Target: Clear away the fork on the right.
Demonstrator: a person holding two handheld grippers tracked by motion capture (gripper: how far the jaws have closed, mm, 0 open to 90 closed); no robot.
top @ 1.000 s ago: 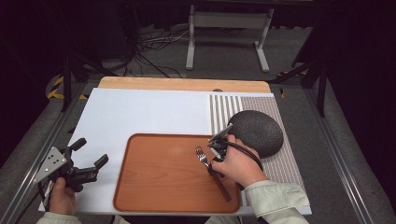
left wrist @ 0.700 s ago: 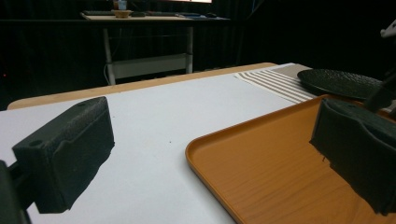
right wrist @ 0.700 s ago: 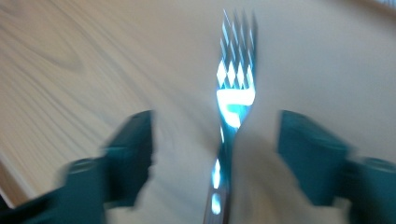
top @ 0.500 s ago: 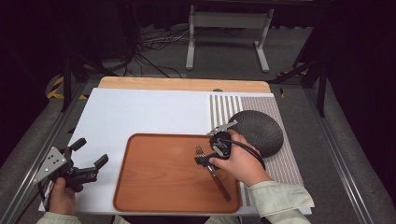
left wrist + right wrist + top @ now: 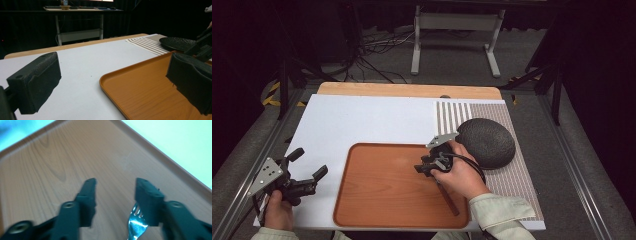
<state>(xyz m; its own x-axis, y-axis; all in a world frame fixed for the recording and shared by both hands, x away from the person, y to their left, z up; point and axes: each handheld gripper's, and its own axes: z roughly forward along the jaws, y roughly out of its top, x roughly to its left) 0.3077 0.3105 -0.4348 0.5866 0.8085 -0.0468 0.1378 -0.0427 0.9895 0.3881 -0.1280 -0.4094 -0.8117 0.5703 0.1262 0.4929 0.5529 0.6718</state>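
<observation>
- High view: right gripper [image 5: 422,168] sits low over the wooden tray [image 5: 377,200], held by the person's right hand [image 5: 462,176]. A second ago the fork stood out plainly in front of this hand; now the gripper has shifted left and forward over it, so only the fork [image 5: 451,199] handle shows, trailing back under the hand on the tray. Left gripper [image 5: 309,172] has stayed put at the near left edge of the white mat [image 5: 362,120], jaws apart, holding nothing. A dark round plate [image 5: 487,140] lies on the striped mat to the right.
- Left gripper view: both black jaws stand wide apart and empty, with the tray's rim [image 5: 120,85] between them.
- Right gripper view: jaws are spread apart, not yet clamped; the fork's shiny tines [image 5: 137,221] lie on the tray just beside the right-hand jaw. The pickup looks close but unstarted, and the gripper probably needs centring.
</observation>
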